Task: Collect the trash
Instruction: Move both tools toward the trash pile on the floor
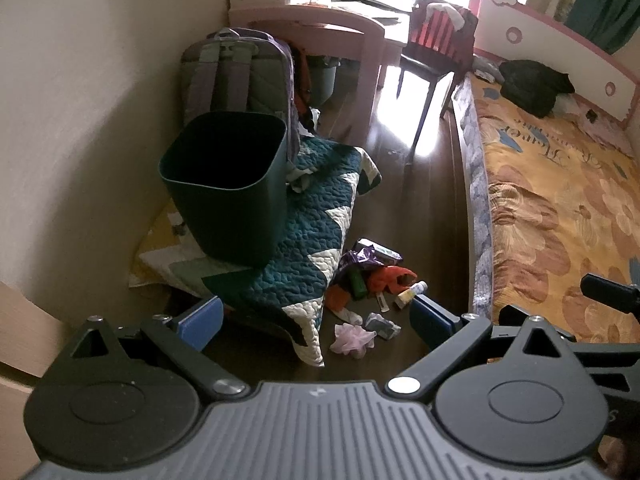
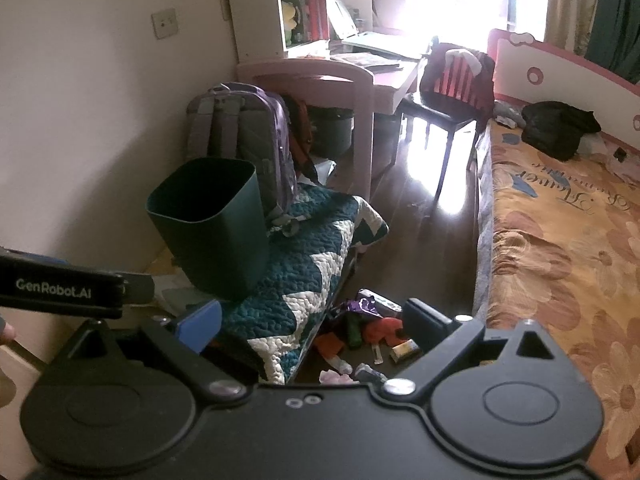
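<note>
A dark green bin (image 1: 228,184) (image 2: 208,228) stands upright on a teal and white quilt (image 1: 304,236) (image 2: 304,276). A pile of trash (image 1: 370,276) (image 2: 368,332) lies on the dark floor to the quilt's right: purple wrappers, red and orange scraps, a green tube, a small white bottle (image 1: 410,293), a pink puff (image 1: 352,339). My left gripper (image 1: 316,322) is open, high above the pile, with nothing between its blue pads. My right gripper (image 2: 316,326) is also open and holds nothing; the trash shows between its fingers.
A purple backpack (image 1: 236,72) (image 2: 240,140) leans behind the bin. A pink desk (image 1: 320,36) and a dark chair (image 1: 436,52) stand at the back. The bed (image 1: 560,208) (image 2: 560,240) fills the right side, with a black garment (image 1: 532,84) on it. A wall runs along the left.
</note>
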Demonstrator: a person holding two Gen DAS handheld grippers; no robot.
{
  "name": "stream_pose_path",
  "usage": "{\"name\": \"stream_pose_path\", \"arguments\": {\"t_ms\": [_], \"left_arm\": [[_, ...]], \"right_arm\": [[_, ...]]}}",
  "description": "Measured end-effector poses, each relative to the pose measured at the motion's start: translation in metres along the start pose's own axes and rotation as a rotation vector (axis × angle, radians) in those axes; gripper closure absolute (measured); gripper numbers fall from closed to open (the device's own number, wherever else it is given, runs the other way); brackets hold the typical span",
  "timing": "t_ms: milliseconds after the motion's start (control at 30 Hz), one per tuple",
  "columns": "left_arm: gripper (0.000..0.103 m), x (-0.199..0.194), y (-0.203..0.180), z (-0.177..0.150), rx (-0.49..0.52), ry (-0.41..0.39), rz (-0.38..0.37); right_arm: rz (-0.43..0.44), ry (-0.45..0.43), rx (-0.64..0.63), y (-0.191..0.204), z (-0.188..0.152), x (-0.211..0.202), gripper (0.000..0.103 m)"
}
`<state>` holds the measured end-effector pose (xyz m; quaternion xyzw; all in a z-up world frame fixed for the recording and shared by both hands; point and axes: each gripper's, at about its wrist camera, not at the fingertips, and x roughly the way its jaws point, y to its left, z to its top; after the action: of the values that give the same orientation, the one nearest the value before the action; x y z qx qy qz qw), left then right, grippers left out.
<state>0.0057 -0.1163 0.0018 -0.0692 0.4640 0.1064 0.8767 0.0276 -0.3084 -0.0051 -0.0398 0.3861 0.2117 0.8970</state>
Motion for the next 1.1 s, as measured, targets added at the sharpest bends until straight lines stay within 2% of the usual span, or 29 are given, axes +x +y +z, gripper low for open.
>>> {"name": "stream_pose_path", "arguments": {"t_ms": [433,733,1100], "left_arm": [[0.003,0.003,0.005,0.002,0.009,-0.003,-0.003],[0.003,-0.003,0.008,0.010,0.044,-0.052,-0.017],[0.003,-0.005,0.014,0.015,0.051,-0.071,-0.029]], "right_arm": [[-0.022,0.001,0.012,0.004,0.001,0.002,0.005],[-0.056,-0.031,0.040,0.000,0.004,-0.002,0.005],[-0.072,-0.061,0.019,0.012,0.009,-0.002,0.005]]}}
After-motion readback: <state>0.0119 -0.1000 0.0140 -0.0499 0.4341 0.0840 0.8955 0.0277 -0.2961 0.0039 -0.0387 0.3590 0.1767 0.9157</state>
